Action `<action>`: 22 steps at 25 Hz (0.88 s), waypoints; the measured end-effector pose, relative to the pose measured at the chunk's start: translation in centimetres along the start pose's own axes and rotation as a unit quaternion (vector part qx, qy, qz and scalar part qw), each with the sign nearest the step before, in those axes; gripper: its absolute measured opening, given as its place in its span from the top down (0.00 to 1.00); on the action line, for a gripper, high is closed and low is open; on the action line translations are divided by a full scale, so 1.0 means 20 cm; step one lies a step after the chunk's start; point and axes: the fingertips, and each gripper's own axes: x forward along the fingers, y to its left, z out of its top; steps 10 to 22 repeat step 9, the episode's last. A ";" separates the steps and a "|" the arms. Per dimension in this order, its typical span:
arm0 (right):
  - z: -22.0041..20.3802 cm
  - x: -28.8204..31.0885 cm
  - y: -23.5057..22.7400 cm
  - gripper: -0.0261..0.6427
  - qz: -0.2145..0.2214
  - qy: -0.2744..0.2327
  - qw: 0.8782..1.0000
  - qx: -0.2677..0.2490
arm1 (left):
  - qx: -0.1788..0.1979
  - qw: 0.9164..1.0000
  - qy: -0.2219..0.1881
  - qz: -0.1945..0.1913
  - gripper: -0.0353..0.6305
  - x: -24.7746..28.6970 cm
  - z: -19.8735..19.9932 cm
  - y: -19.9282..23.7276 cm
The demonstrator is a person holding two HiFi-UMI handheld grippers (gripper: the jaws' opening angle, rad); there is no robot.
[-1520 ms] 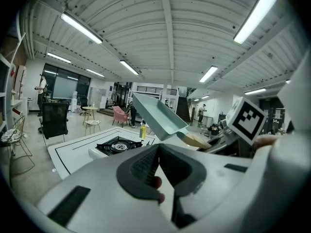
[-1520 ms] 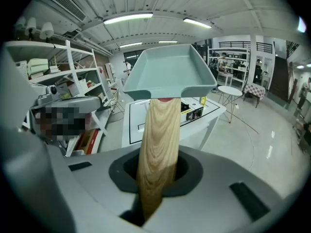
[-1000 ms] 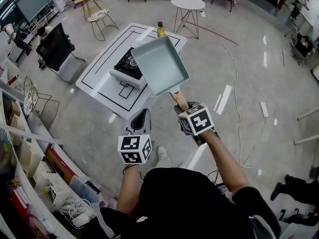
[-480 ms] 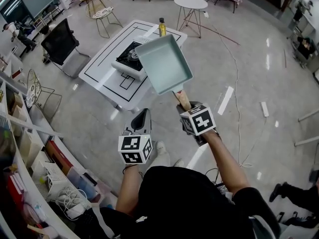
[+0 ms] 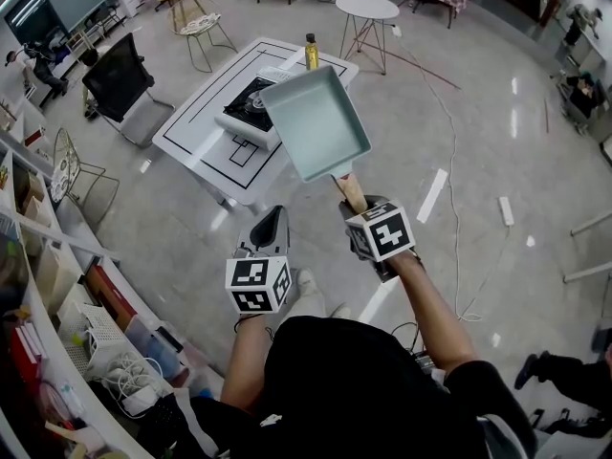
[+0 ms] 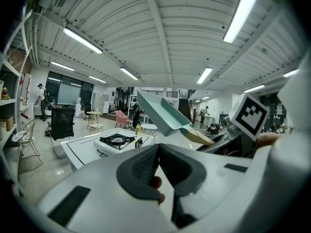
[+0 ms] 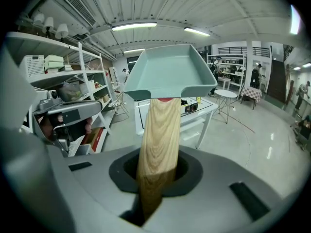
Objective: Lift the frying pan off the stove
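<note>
We see the frying pan (image 5: 316,122) in pale mint green, its handle (image 7: 158,130) light wood with a wavy tan grain. The table (image 5: 206,151) is white, ruled with black lines. On it the stove (image 5: 251,115) is white with a black burner. At the table's far edge, the bottle (image 5: 310,54) is yellow with a dark cap. The left gripper (image 6: 158,154) and right gripper (image 7: 155,171) are pale grey with dark grey pads, and each carries a cube of black-and-white squares. Left of the table, the chair (image 5: 120,84) is black.

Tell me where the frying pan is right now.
Head view, centre: the frying pan is in the air just right of the stove, its handle in the right gripper.
</note>
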 end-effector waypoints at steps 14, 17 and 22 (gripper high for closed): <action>0.00 -0.02 0.02 0.92 -0.002 -0.005 1.000 -0.006 | 0.004 1.000 0.001 -0.004 0.93 -0.02 0.00 -0.01; 0.00 -0.02 0.02 0.92 -0.002 -0.005 1.000 -0.006 | 0.004 1.000 0.001 -0.004 0.93 -0.02 0.00 -0.01; 0.00 -0.02 0.02 0.92 -0.002 -0.005 1.000 -0.006 | 0.004 1.000 0.001 -0.004 0.93 -0.02 0.00 -0.01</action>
